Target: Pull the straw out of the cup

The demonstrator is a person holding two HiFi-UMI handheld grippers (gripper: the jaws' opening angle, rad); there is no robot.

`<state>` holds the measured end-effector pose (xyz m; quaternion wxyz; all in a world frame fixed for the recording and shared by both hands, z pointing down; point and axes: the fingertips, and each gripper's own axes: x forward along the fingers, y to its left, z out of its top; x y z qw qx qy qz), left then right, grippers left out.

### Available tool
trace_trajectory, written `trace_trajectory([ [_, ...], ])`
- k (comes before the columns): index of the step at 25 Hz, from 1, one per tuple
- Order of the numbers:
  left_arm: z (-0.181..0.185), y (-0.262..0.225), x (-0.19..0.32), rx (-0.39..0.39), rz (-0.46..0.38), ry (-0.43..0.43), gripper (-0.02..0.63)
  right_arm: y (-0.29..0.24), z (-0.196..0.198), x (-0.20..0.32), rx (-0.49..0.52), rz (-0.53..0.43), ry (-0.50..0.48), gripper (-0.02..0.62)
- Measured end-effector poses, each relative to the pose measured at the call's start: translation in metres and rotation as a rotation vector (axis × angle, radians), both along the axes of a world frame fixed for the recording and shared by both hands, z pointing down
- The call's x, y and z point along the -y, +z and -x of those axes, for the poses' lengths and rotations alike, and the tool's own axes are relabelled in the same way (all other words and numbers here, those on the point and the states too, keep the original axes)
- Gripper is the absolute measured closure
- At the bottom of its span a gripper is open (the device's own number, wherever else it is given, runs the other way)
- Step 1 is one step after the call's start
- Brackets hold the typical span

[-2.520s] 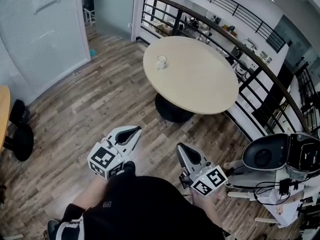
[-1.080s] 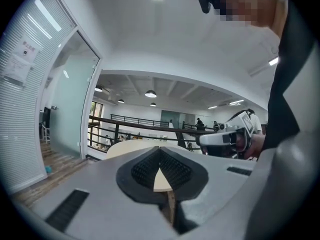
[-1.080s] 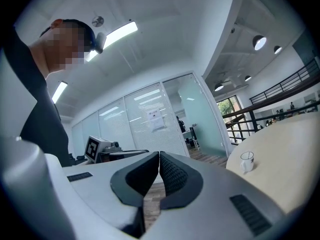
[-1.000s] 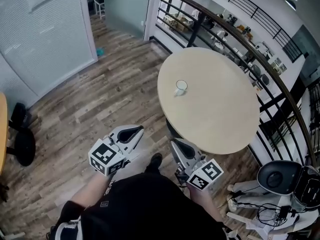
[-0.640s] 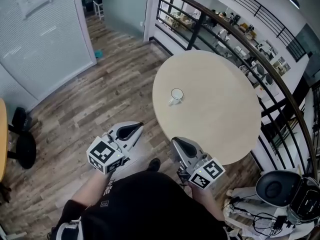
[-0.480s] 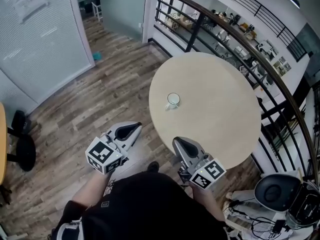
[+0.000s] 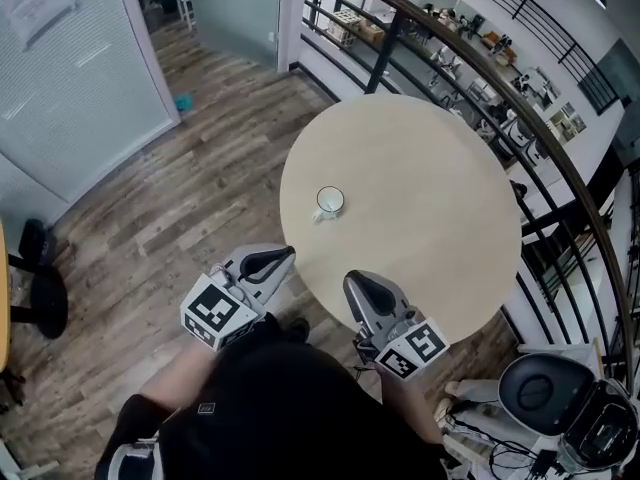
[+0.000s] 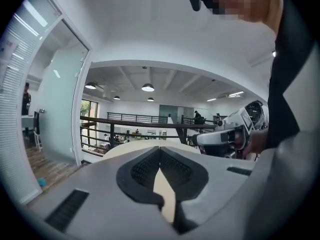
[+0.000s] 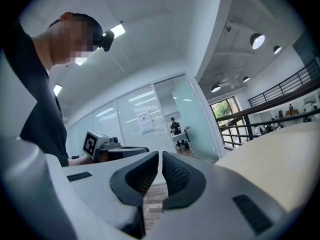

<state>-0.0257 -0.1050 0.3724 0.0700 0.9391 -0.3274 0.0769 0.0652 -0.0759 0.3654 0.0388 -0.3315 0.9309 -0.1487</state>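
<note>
**Not yet at the cup: both grippers shut and empty**

Both tools are pressed together with nothing in them. The left gripper [image 8: 160, 149] has its pads meeting at the tips, and only the pale table [image 8: 131, 146] shows through the slit below them. The right gripper [image 9: 160, 155] is closed in the same way, and wood floor shows through its slit.

In the head view the left gripper [image 7: 280, 256] is just off the table edge. The right gripper [image 7: 356, 286] hangs over the near rim of the table [image 7: 430, 188].

The cup [image 7: 329, 202] stands upright on the table, apart from both. From the left gripper it lies between one and two o'clock. From the right gripper it lies at about eleven o'clock. The two tips look about equally far from it, so I cannot say which hand is nearer.

The cup's handle [image 7: 318, 215] points to about seven o'clock. A straw I cannot make out, as the cup is too small here. If it is inside, I judge its long axis to be near upright, so the pull would go upward.

Count: two grippers, one table, one cup.
</note>
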Motion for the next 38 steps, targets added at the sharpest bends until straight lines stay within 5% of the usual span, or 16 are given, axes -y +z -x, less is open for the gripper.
trace_trajectory([
  [15,0.008,0.017,0.075,-0.069,0.037,0.052,0.598,0.019,0.011,0.079,-0.028,0.033,0.099,0.569],
  [24,-0.006,0.076,0.108,-0.056,0.068,0.132,0.598,0.050,0.008,0.109,-0.094,0.040,0.162,0.556],
  [38,-0.049,0.147,0.152,-0.024,0.103,0.097,0.598,0.131,-0.020,0.134,-0.180,0.030,0.073,0.464],
])
